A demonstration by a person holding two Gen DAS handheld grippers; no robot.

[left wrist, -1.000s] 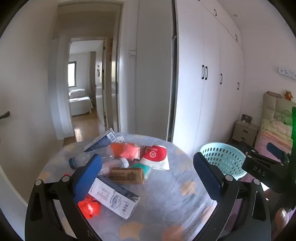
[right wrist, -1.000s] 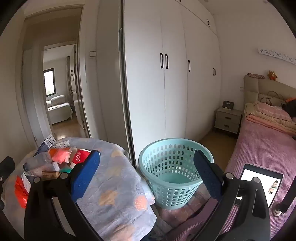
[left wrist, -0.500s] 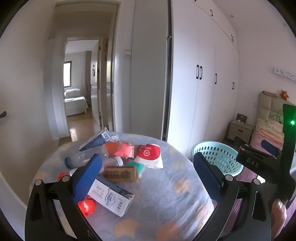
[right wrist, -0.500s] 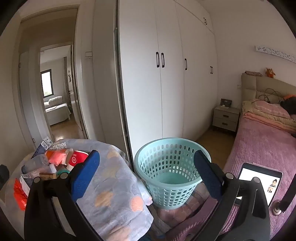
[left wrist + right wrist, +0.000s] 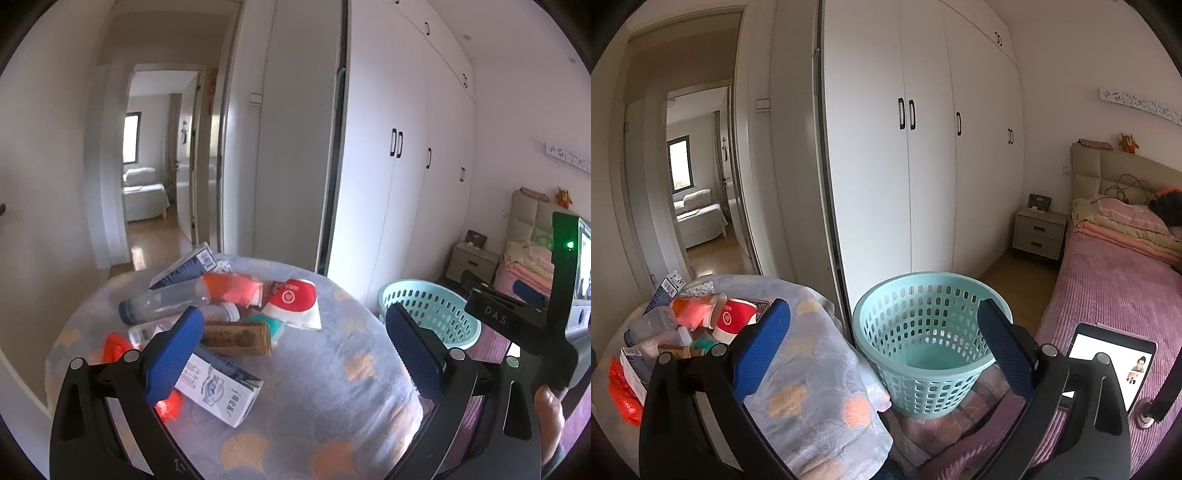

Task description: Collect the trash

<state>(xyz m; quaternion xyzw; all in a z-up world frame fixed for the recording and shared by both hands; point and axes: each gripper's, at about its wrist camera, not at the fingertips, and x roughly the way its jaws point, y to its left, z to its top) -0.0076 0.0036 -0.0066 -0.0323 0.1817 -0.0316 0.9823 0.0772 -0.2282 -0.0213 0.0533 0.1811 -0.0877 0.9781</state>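
Left gripper (image 5: pixel 293 345): jaws wide apart, holding nothing, above the table (image 5: pixel 332 398). Right gripper (image 5: pixel 882 343): jaws wide apart, holding nothing, framing the basket (image 5: pixel 923 354). Trash lies clustered on the table's far left part: one clear bottle (image 5: pixel 162 301), one red-and-white cup (image 5: pixel 295 301), one brown carton (image 5: pixel 236 338), two white-and-blue boxes (image 5: pixel 221 391) (image 5: pixel 184 267), orange wrappers (image 5: pixel 232 288). One teal basket stands on the floor just beside the table, between it and the bed (image 5: pixel 1108 280)
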